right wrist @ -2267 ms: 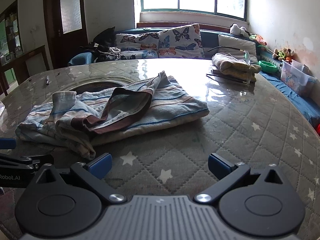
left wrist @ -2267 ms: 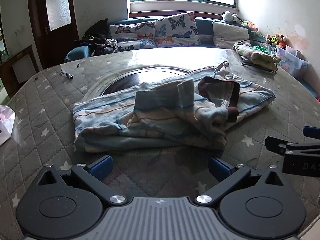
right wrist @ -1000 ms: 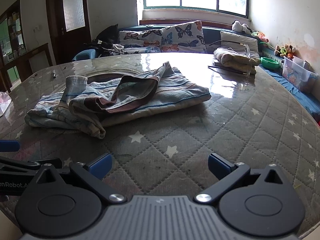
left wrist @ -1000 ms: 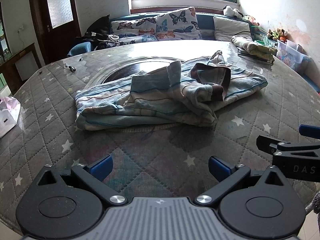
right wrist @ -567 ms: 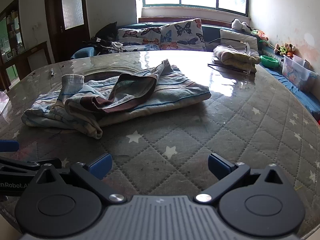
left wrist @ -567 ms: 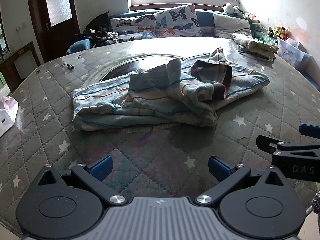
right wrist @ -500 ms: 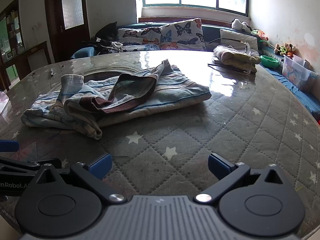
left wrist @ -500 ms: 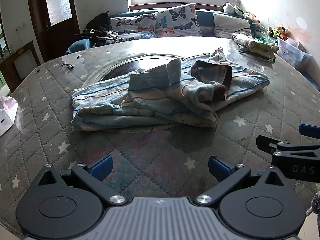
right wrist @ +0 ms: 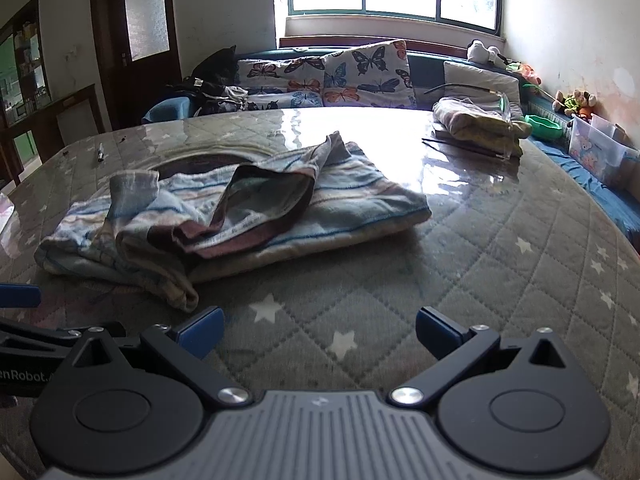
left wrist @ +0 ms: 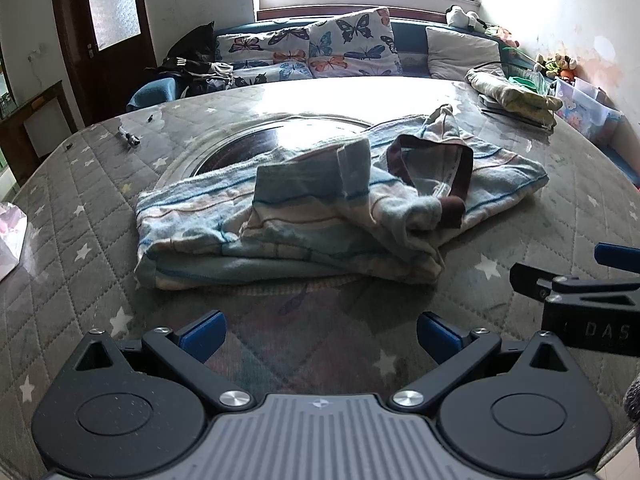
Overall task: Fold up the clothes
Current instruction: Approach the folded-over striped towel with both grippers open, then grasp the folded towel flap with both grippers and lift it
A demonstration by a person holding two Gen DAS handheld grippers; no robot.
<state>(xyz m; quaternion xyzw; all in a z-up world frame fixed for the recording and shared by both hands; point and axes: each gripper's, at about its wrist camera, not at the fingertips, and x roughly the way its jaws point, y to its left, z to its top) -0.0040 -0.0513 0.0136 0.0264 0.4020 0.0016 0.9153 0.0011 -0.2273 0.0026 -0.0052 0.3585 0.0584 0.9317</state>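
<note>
Both the left gripper [left wrist: 320,334] and right gripper [right wrist: 319,330] gape wide and empty near the rumpled, soft striped garment [left wrist: 320,204] on the quilted star-patterned table [right wrist: 500,260].

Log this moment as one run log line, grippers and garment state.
left gripper: open, empty | right gripper: open, empty | striped garment: loosely bunched on quilted table, ungrasped | fold: not finished

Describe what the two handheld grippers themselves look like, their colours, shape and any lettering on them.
Both look alike: the left gripper and right gripper have matte black bodies with two round housings, silver pivot bolts, a ribbed grey centre plate and blue fingertips. Seen side-on from the left wrist view, the right gripper's black body bears pale letters "DAS"; the left gripper's side reads "enRobot." in the right wrist view. No cables or sleeves are clearly visible.
</note>
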